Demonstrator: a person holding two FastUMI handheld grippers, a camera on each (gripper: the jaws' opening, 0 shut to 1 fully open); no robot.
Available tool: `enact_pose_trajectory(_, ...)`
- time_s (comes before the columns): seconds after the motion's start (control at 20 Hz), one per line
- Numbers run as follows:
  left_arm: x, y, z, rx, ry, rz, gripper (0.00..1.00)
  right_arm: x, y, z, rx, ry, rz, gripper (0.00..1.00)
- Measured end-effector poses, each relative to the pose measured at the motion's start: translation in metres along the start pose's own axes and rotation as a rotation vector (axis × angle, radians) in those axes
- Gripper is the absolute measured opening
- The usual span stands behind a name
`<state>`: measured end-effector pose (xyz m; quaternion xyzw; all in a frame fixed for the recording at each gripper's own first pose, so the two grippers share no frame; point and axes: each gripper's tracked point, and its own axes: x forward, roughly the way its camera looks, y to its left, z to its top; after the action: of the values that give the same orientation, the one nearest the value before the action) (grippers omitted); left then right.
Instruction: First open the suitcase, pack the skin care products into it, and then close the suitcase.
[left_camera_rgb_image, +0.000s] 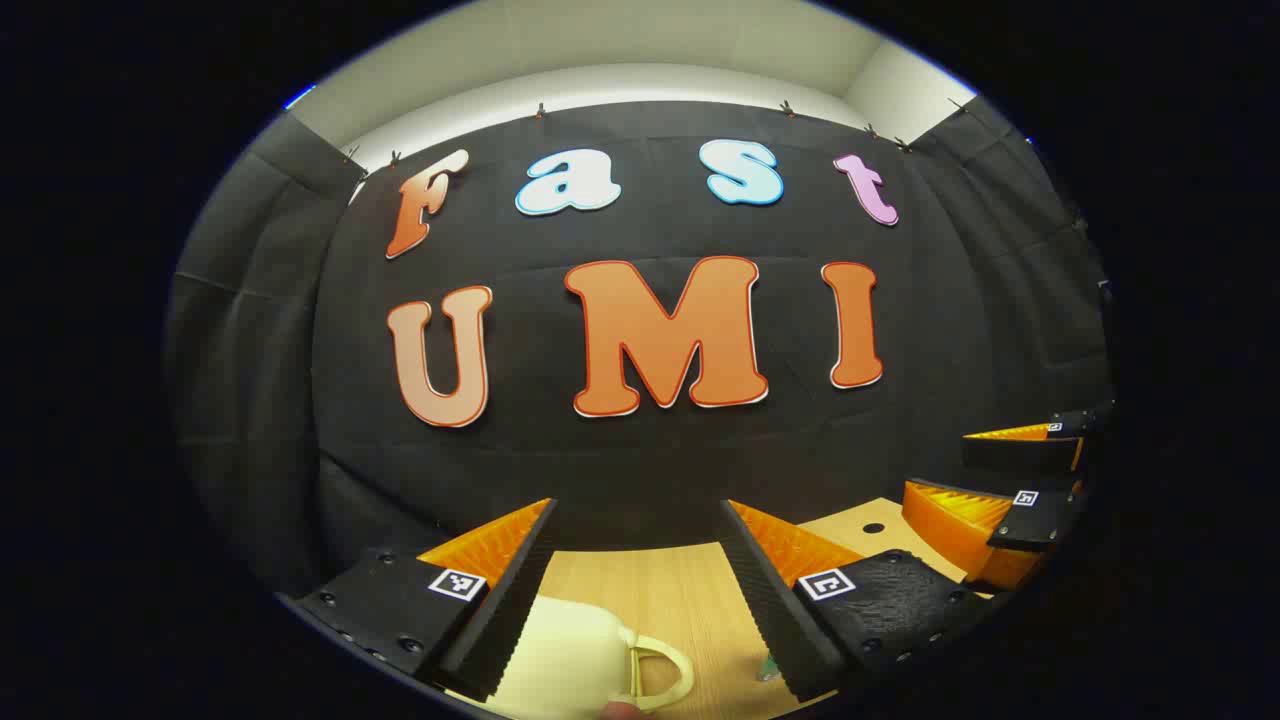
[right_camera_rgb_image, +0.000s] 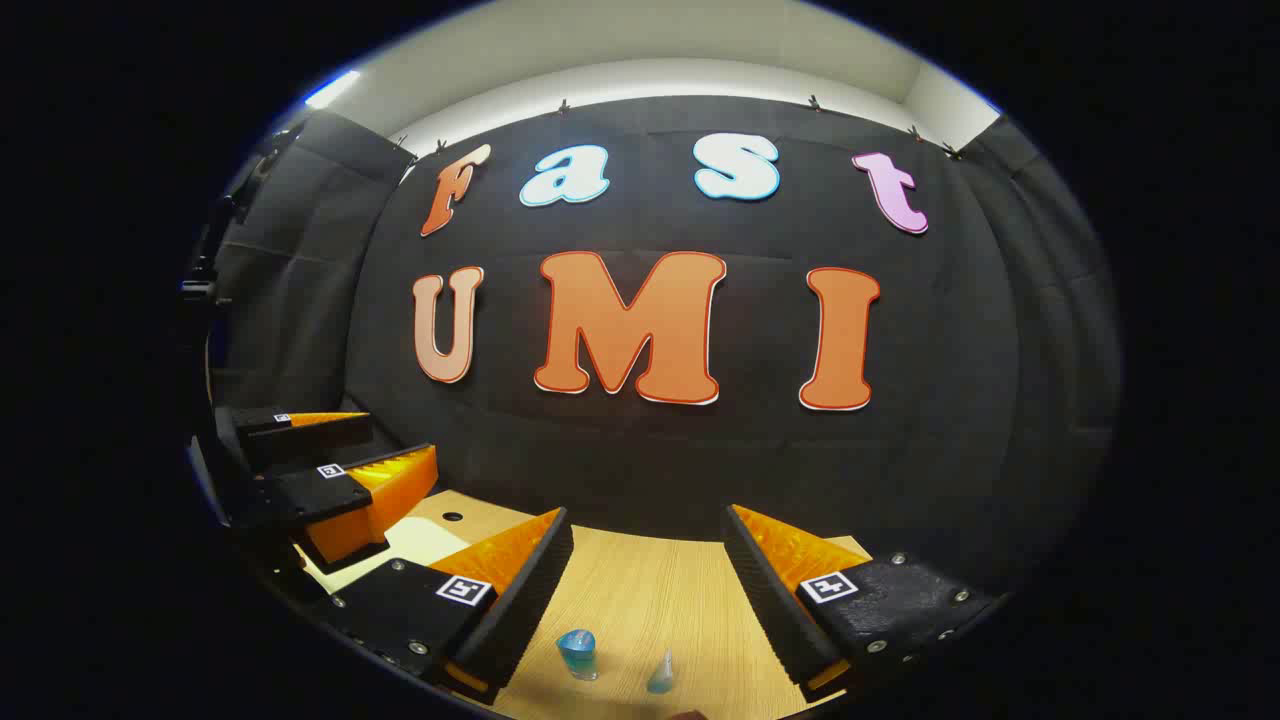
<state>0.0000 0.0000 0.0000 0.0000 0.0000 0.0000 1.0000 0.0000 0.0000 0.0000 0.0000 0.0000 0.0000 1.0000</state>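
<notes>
So both grippers are hanging above the wooden table (left_camera_rgb_image: 660, 590), pointed at the booth wall, nothing picked up yet.

The left gripper (left_camera_rgb_image: 640, 560) has its fingers spread wide with nothing between them. Right below it, at the bottom edge of the left gripper view, sits the suitcase (left_camera_rgb_image: 560, 655): a small cream-coloured case, rounded, with a looped handle (left_camera_rgb_image: 665, 670) sticking out on its right side. It looks closed from here, though most of it is cut off, so no telling where the latch or zipper is. It's probably a light hard-plastic shell, stiff and a bit slick, so pinching the smooth body would likely slip. The handle loop looks like the best place to hook a finger or pinch, and the lid edge is where the opening has to happen once the seam is visible.

The right gripper (right_camera_rgb_image: 645, 565) is also spread apart and empty. Under it in the right gripper view are two little skin care pieces: a small blue bottle (right_camera_rgb_image: 577, 655) standing up and a smaller pale-blue tube (right_camera_rgb_image: 660, 675) just beside it. They're tiny and light, probably smooth plastic, and would tip over easily if nudged. Best bet is a gentle pinch across the body, low down.

The suitcase is on the left part of the table, the products toward the right.

Judging from this, the task is at the very start: the case needs opening first.
</notes>
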Motion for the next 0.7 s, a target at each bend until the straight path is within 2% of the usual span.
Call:
enact_pose_trajectory(0.4, -0.003, 0.0, -0.004, 0.001, 0.004, 0.0, 0.98, -0.005, 0.001, -0.001, -0.016, 0.0, -0.006, 0.96)
enact_pose_trajectory(0.7, -0.003, -0.007, -0.017, 0.013, 0.04, -0.018, 0.98, -0.005, 0.009, -0.01, -0.015, 0.031, 0.022, 0.96)
